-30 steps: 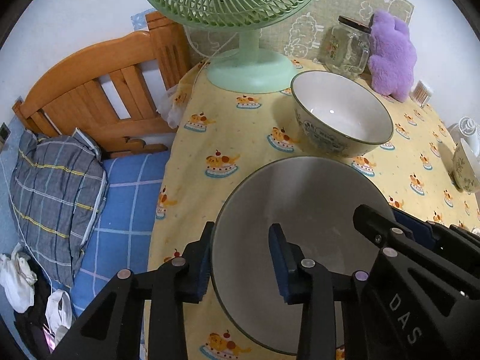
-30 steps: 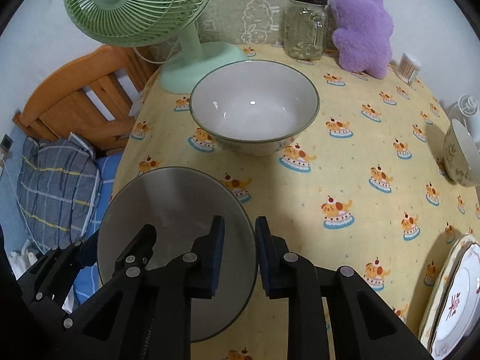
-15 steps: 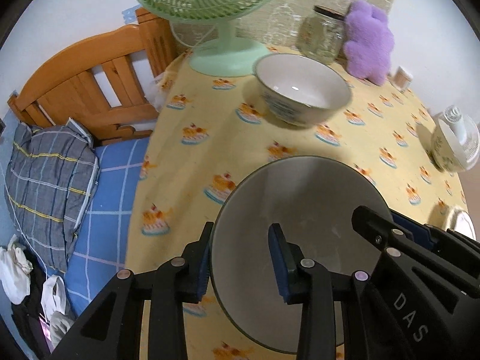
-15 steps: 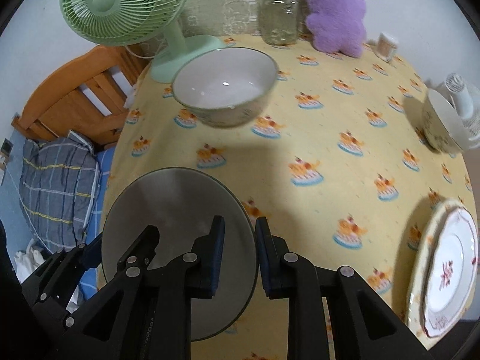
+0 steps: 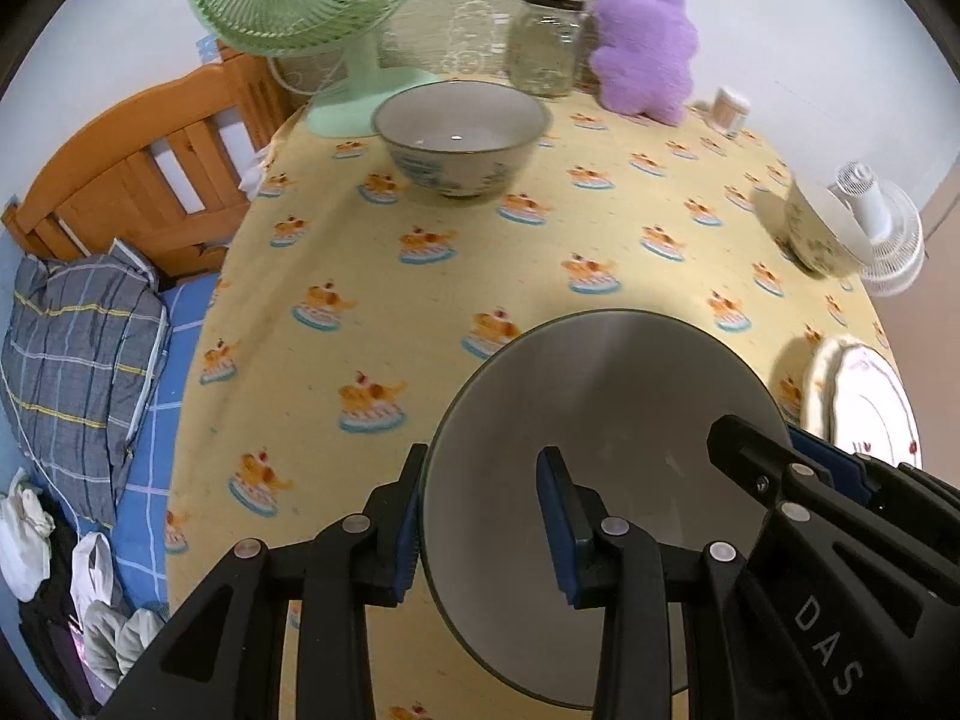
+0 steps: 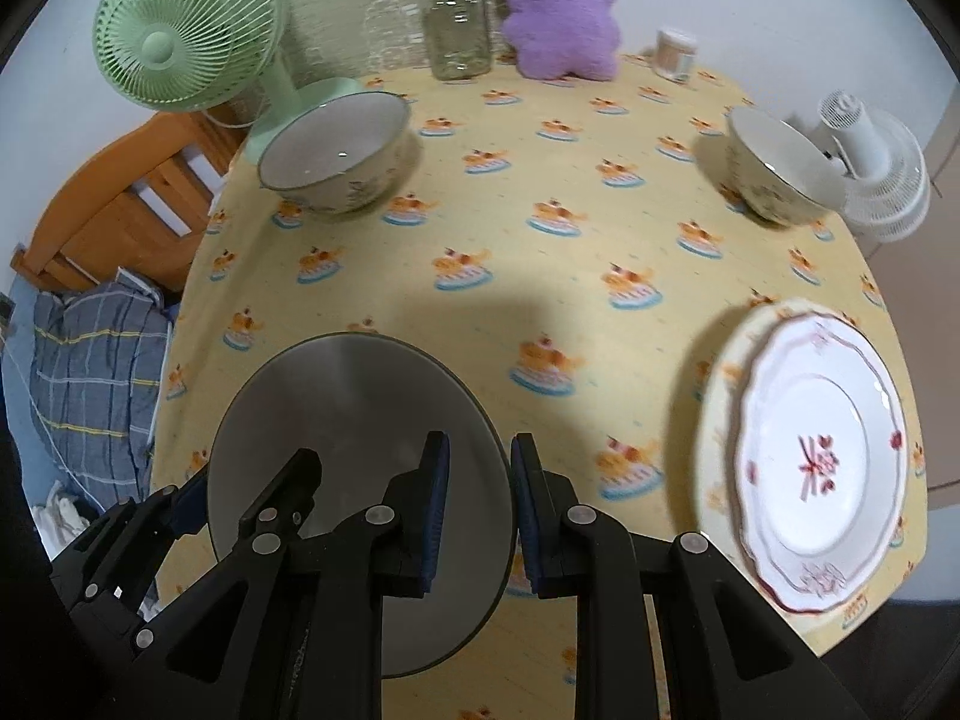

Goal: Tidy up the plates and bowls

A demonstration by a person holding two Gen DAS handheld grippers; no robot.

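A large grey bowl (image 5: 600,420) (image 6: 348,420) hangs above the yellow tablecloth, near the table's front left. My left gripper (image 5: 480,480) is shut on its left rim, one finger inside and one outside. My right gripper (image 6: 480,450) is shut on the opposite rim. A patterned bowl (image 5: 461,138) (image 6: 336,150) stands by the green fan. At the right edge sits a second patterned bowl (image 5: 816,234) (image 6: 774,168). A white plate with red flowers (image 6: 822,456) (image 5: 864,402) lies on a larger plate at the front right.
At the back of the table (image 6: 540,276) stand a green fan (image 6: 180,42), a glass jar (image 6: 456,30), a purple plush toy (image 6: 558,18) and a small tub (image 6: 675,54). A white fan (image 6: 870,168) stands at the right. A wooden bed frame (image 5: 132,180) and a pillow (image 5: 78,354) lie left.
Both grippers have carried the grey bowl away from the green fan and to the right. The fan-side bowl has receded in view, and the stacked plates have come into sight on the right.
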